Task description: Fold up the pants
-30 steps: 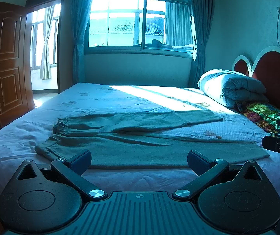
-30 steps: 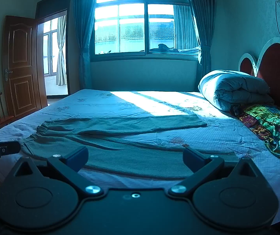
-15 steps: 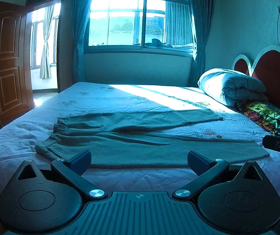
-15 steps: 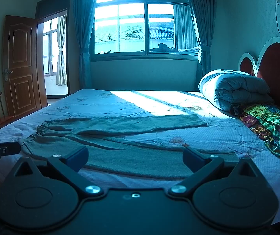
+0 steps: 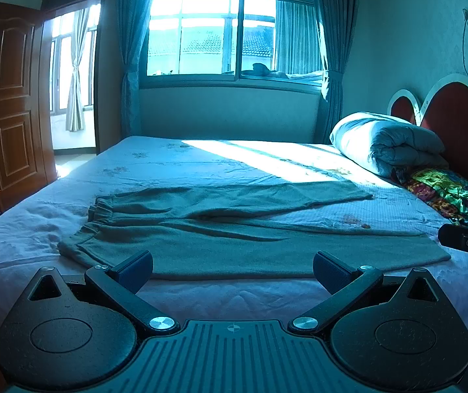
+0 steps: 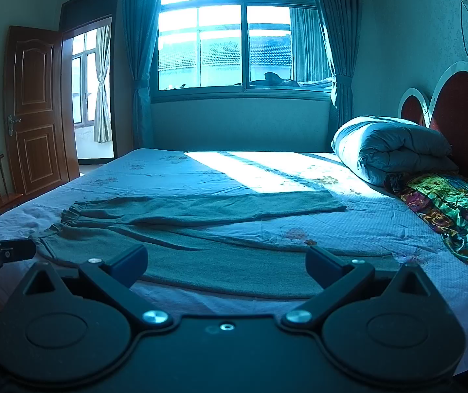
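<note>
Green pants (image 5: 243, 229) lie flat across the bed (image 5: 201, 163), long axis left-right, waistband at left. Left tongs (image 5: 232, 270) and right tongs (image 6: 224, 263) gape wide, empty.

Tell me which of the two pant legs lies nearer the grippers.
The front leg, spread along the bed's near edge just beyond both open grippers. The other leg angles away toward the window side.

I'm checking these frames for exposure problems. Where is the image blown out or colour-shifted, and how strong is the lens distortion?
Left wrist view: the window and the sun patch on the bed sheet are overexposed; a blue-teal cast covers the room; the pants stay readable in shade. Right wrist view: same glare and cast; fisheye bends the wooden door and headboard, with dark corners.
</note>
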### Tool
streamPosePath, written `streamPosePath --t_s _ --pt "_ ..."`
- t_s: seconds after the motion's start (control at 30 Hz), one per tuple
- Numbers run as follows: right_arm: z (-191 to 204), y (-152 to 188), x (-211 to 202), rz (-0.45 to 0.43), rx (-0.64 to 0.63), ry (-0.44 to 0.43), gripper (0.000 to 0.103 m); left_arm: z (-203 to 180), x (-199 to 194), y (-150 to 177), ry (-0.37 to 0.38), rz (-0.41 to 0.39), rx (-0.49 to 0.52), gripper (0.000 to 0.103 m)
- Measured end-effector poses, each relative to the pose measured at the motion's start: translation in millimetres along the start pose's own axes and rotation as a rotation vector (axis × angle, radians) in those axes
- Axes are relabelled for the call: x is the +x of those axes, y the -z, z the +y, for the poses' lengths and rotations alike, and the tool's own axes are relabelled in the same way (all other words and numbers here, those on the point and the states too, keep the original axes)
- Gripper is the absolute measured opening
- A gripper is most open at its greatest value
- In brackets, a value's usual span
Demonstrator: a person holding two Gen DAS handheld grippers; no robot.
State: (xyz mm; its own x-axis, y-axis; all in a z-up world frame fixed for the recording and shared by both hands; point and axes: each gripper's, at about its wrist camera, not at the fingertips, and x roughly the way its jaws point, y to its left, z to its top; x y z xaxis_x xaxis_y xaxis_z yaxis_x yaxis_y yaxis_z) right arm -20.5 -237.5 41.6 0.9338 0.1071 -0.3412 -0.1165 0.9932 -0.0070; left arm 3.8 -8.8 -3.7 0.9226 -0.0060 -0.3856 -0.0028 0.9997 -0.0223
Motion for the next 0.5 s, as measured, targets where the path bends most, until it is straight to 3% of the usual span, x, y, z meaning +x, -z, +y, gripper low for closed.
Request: streamPosePath --t_s 0.5 --pt "-0.4 0.7 -0.6 0.003 -0.003 -0.011 0.097 1.0 2.9 -1.2 -0.012 0.021 -0.001 0.103"
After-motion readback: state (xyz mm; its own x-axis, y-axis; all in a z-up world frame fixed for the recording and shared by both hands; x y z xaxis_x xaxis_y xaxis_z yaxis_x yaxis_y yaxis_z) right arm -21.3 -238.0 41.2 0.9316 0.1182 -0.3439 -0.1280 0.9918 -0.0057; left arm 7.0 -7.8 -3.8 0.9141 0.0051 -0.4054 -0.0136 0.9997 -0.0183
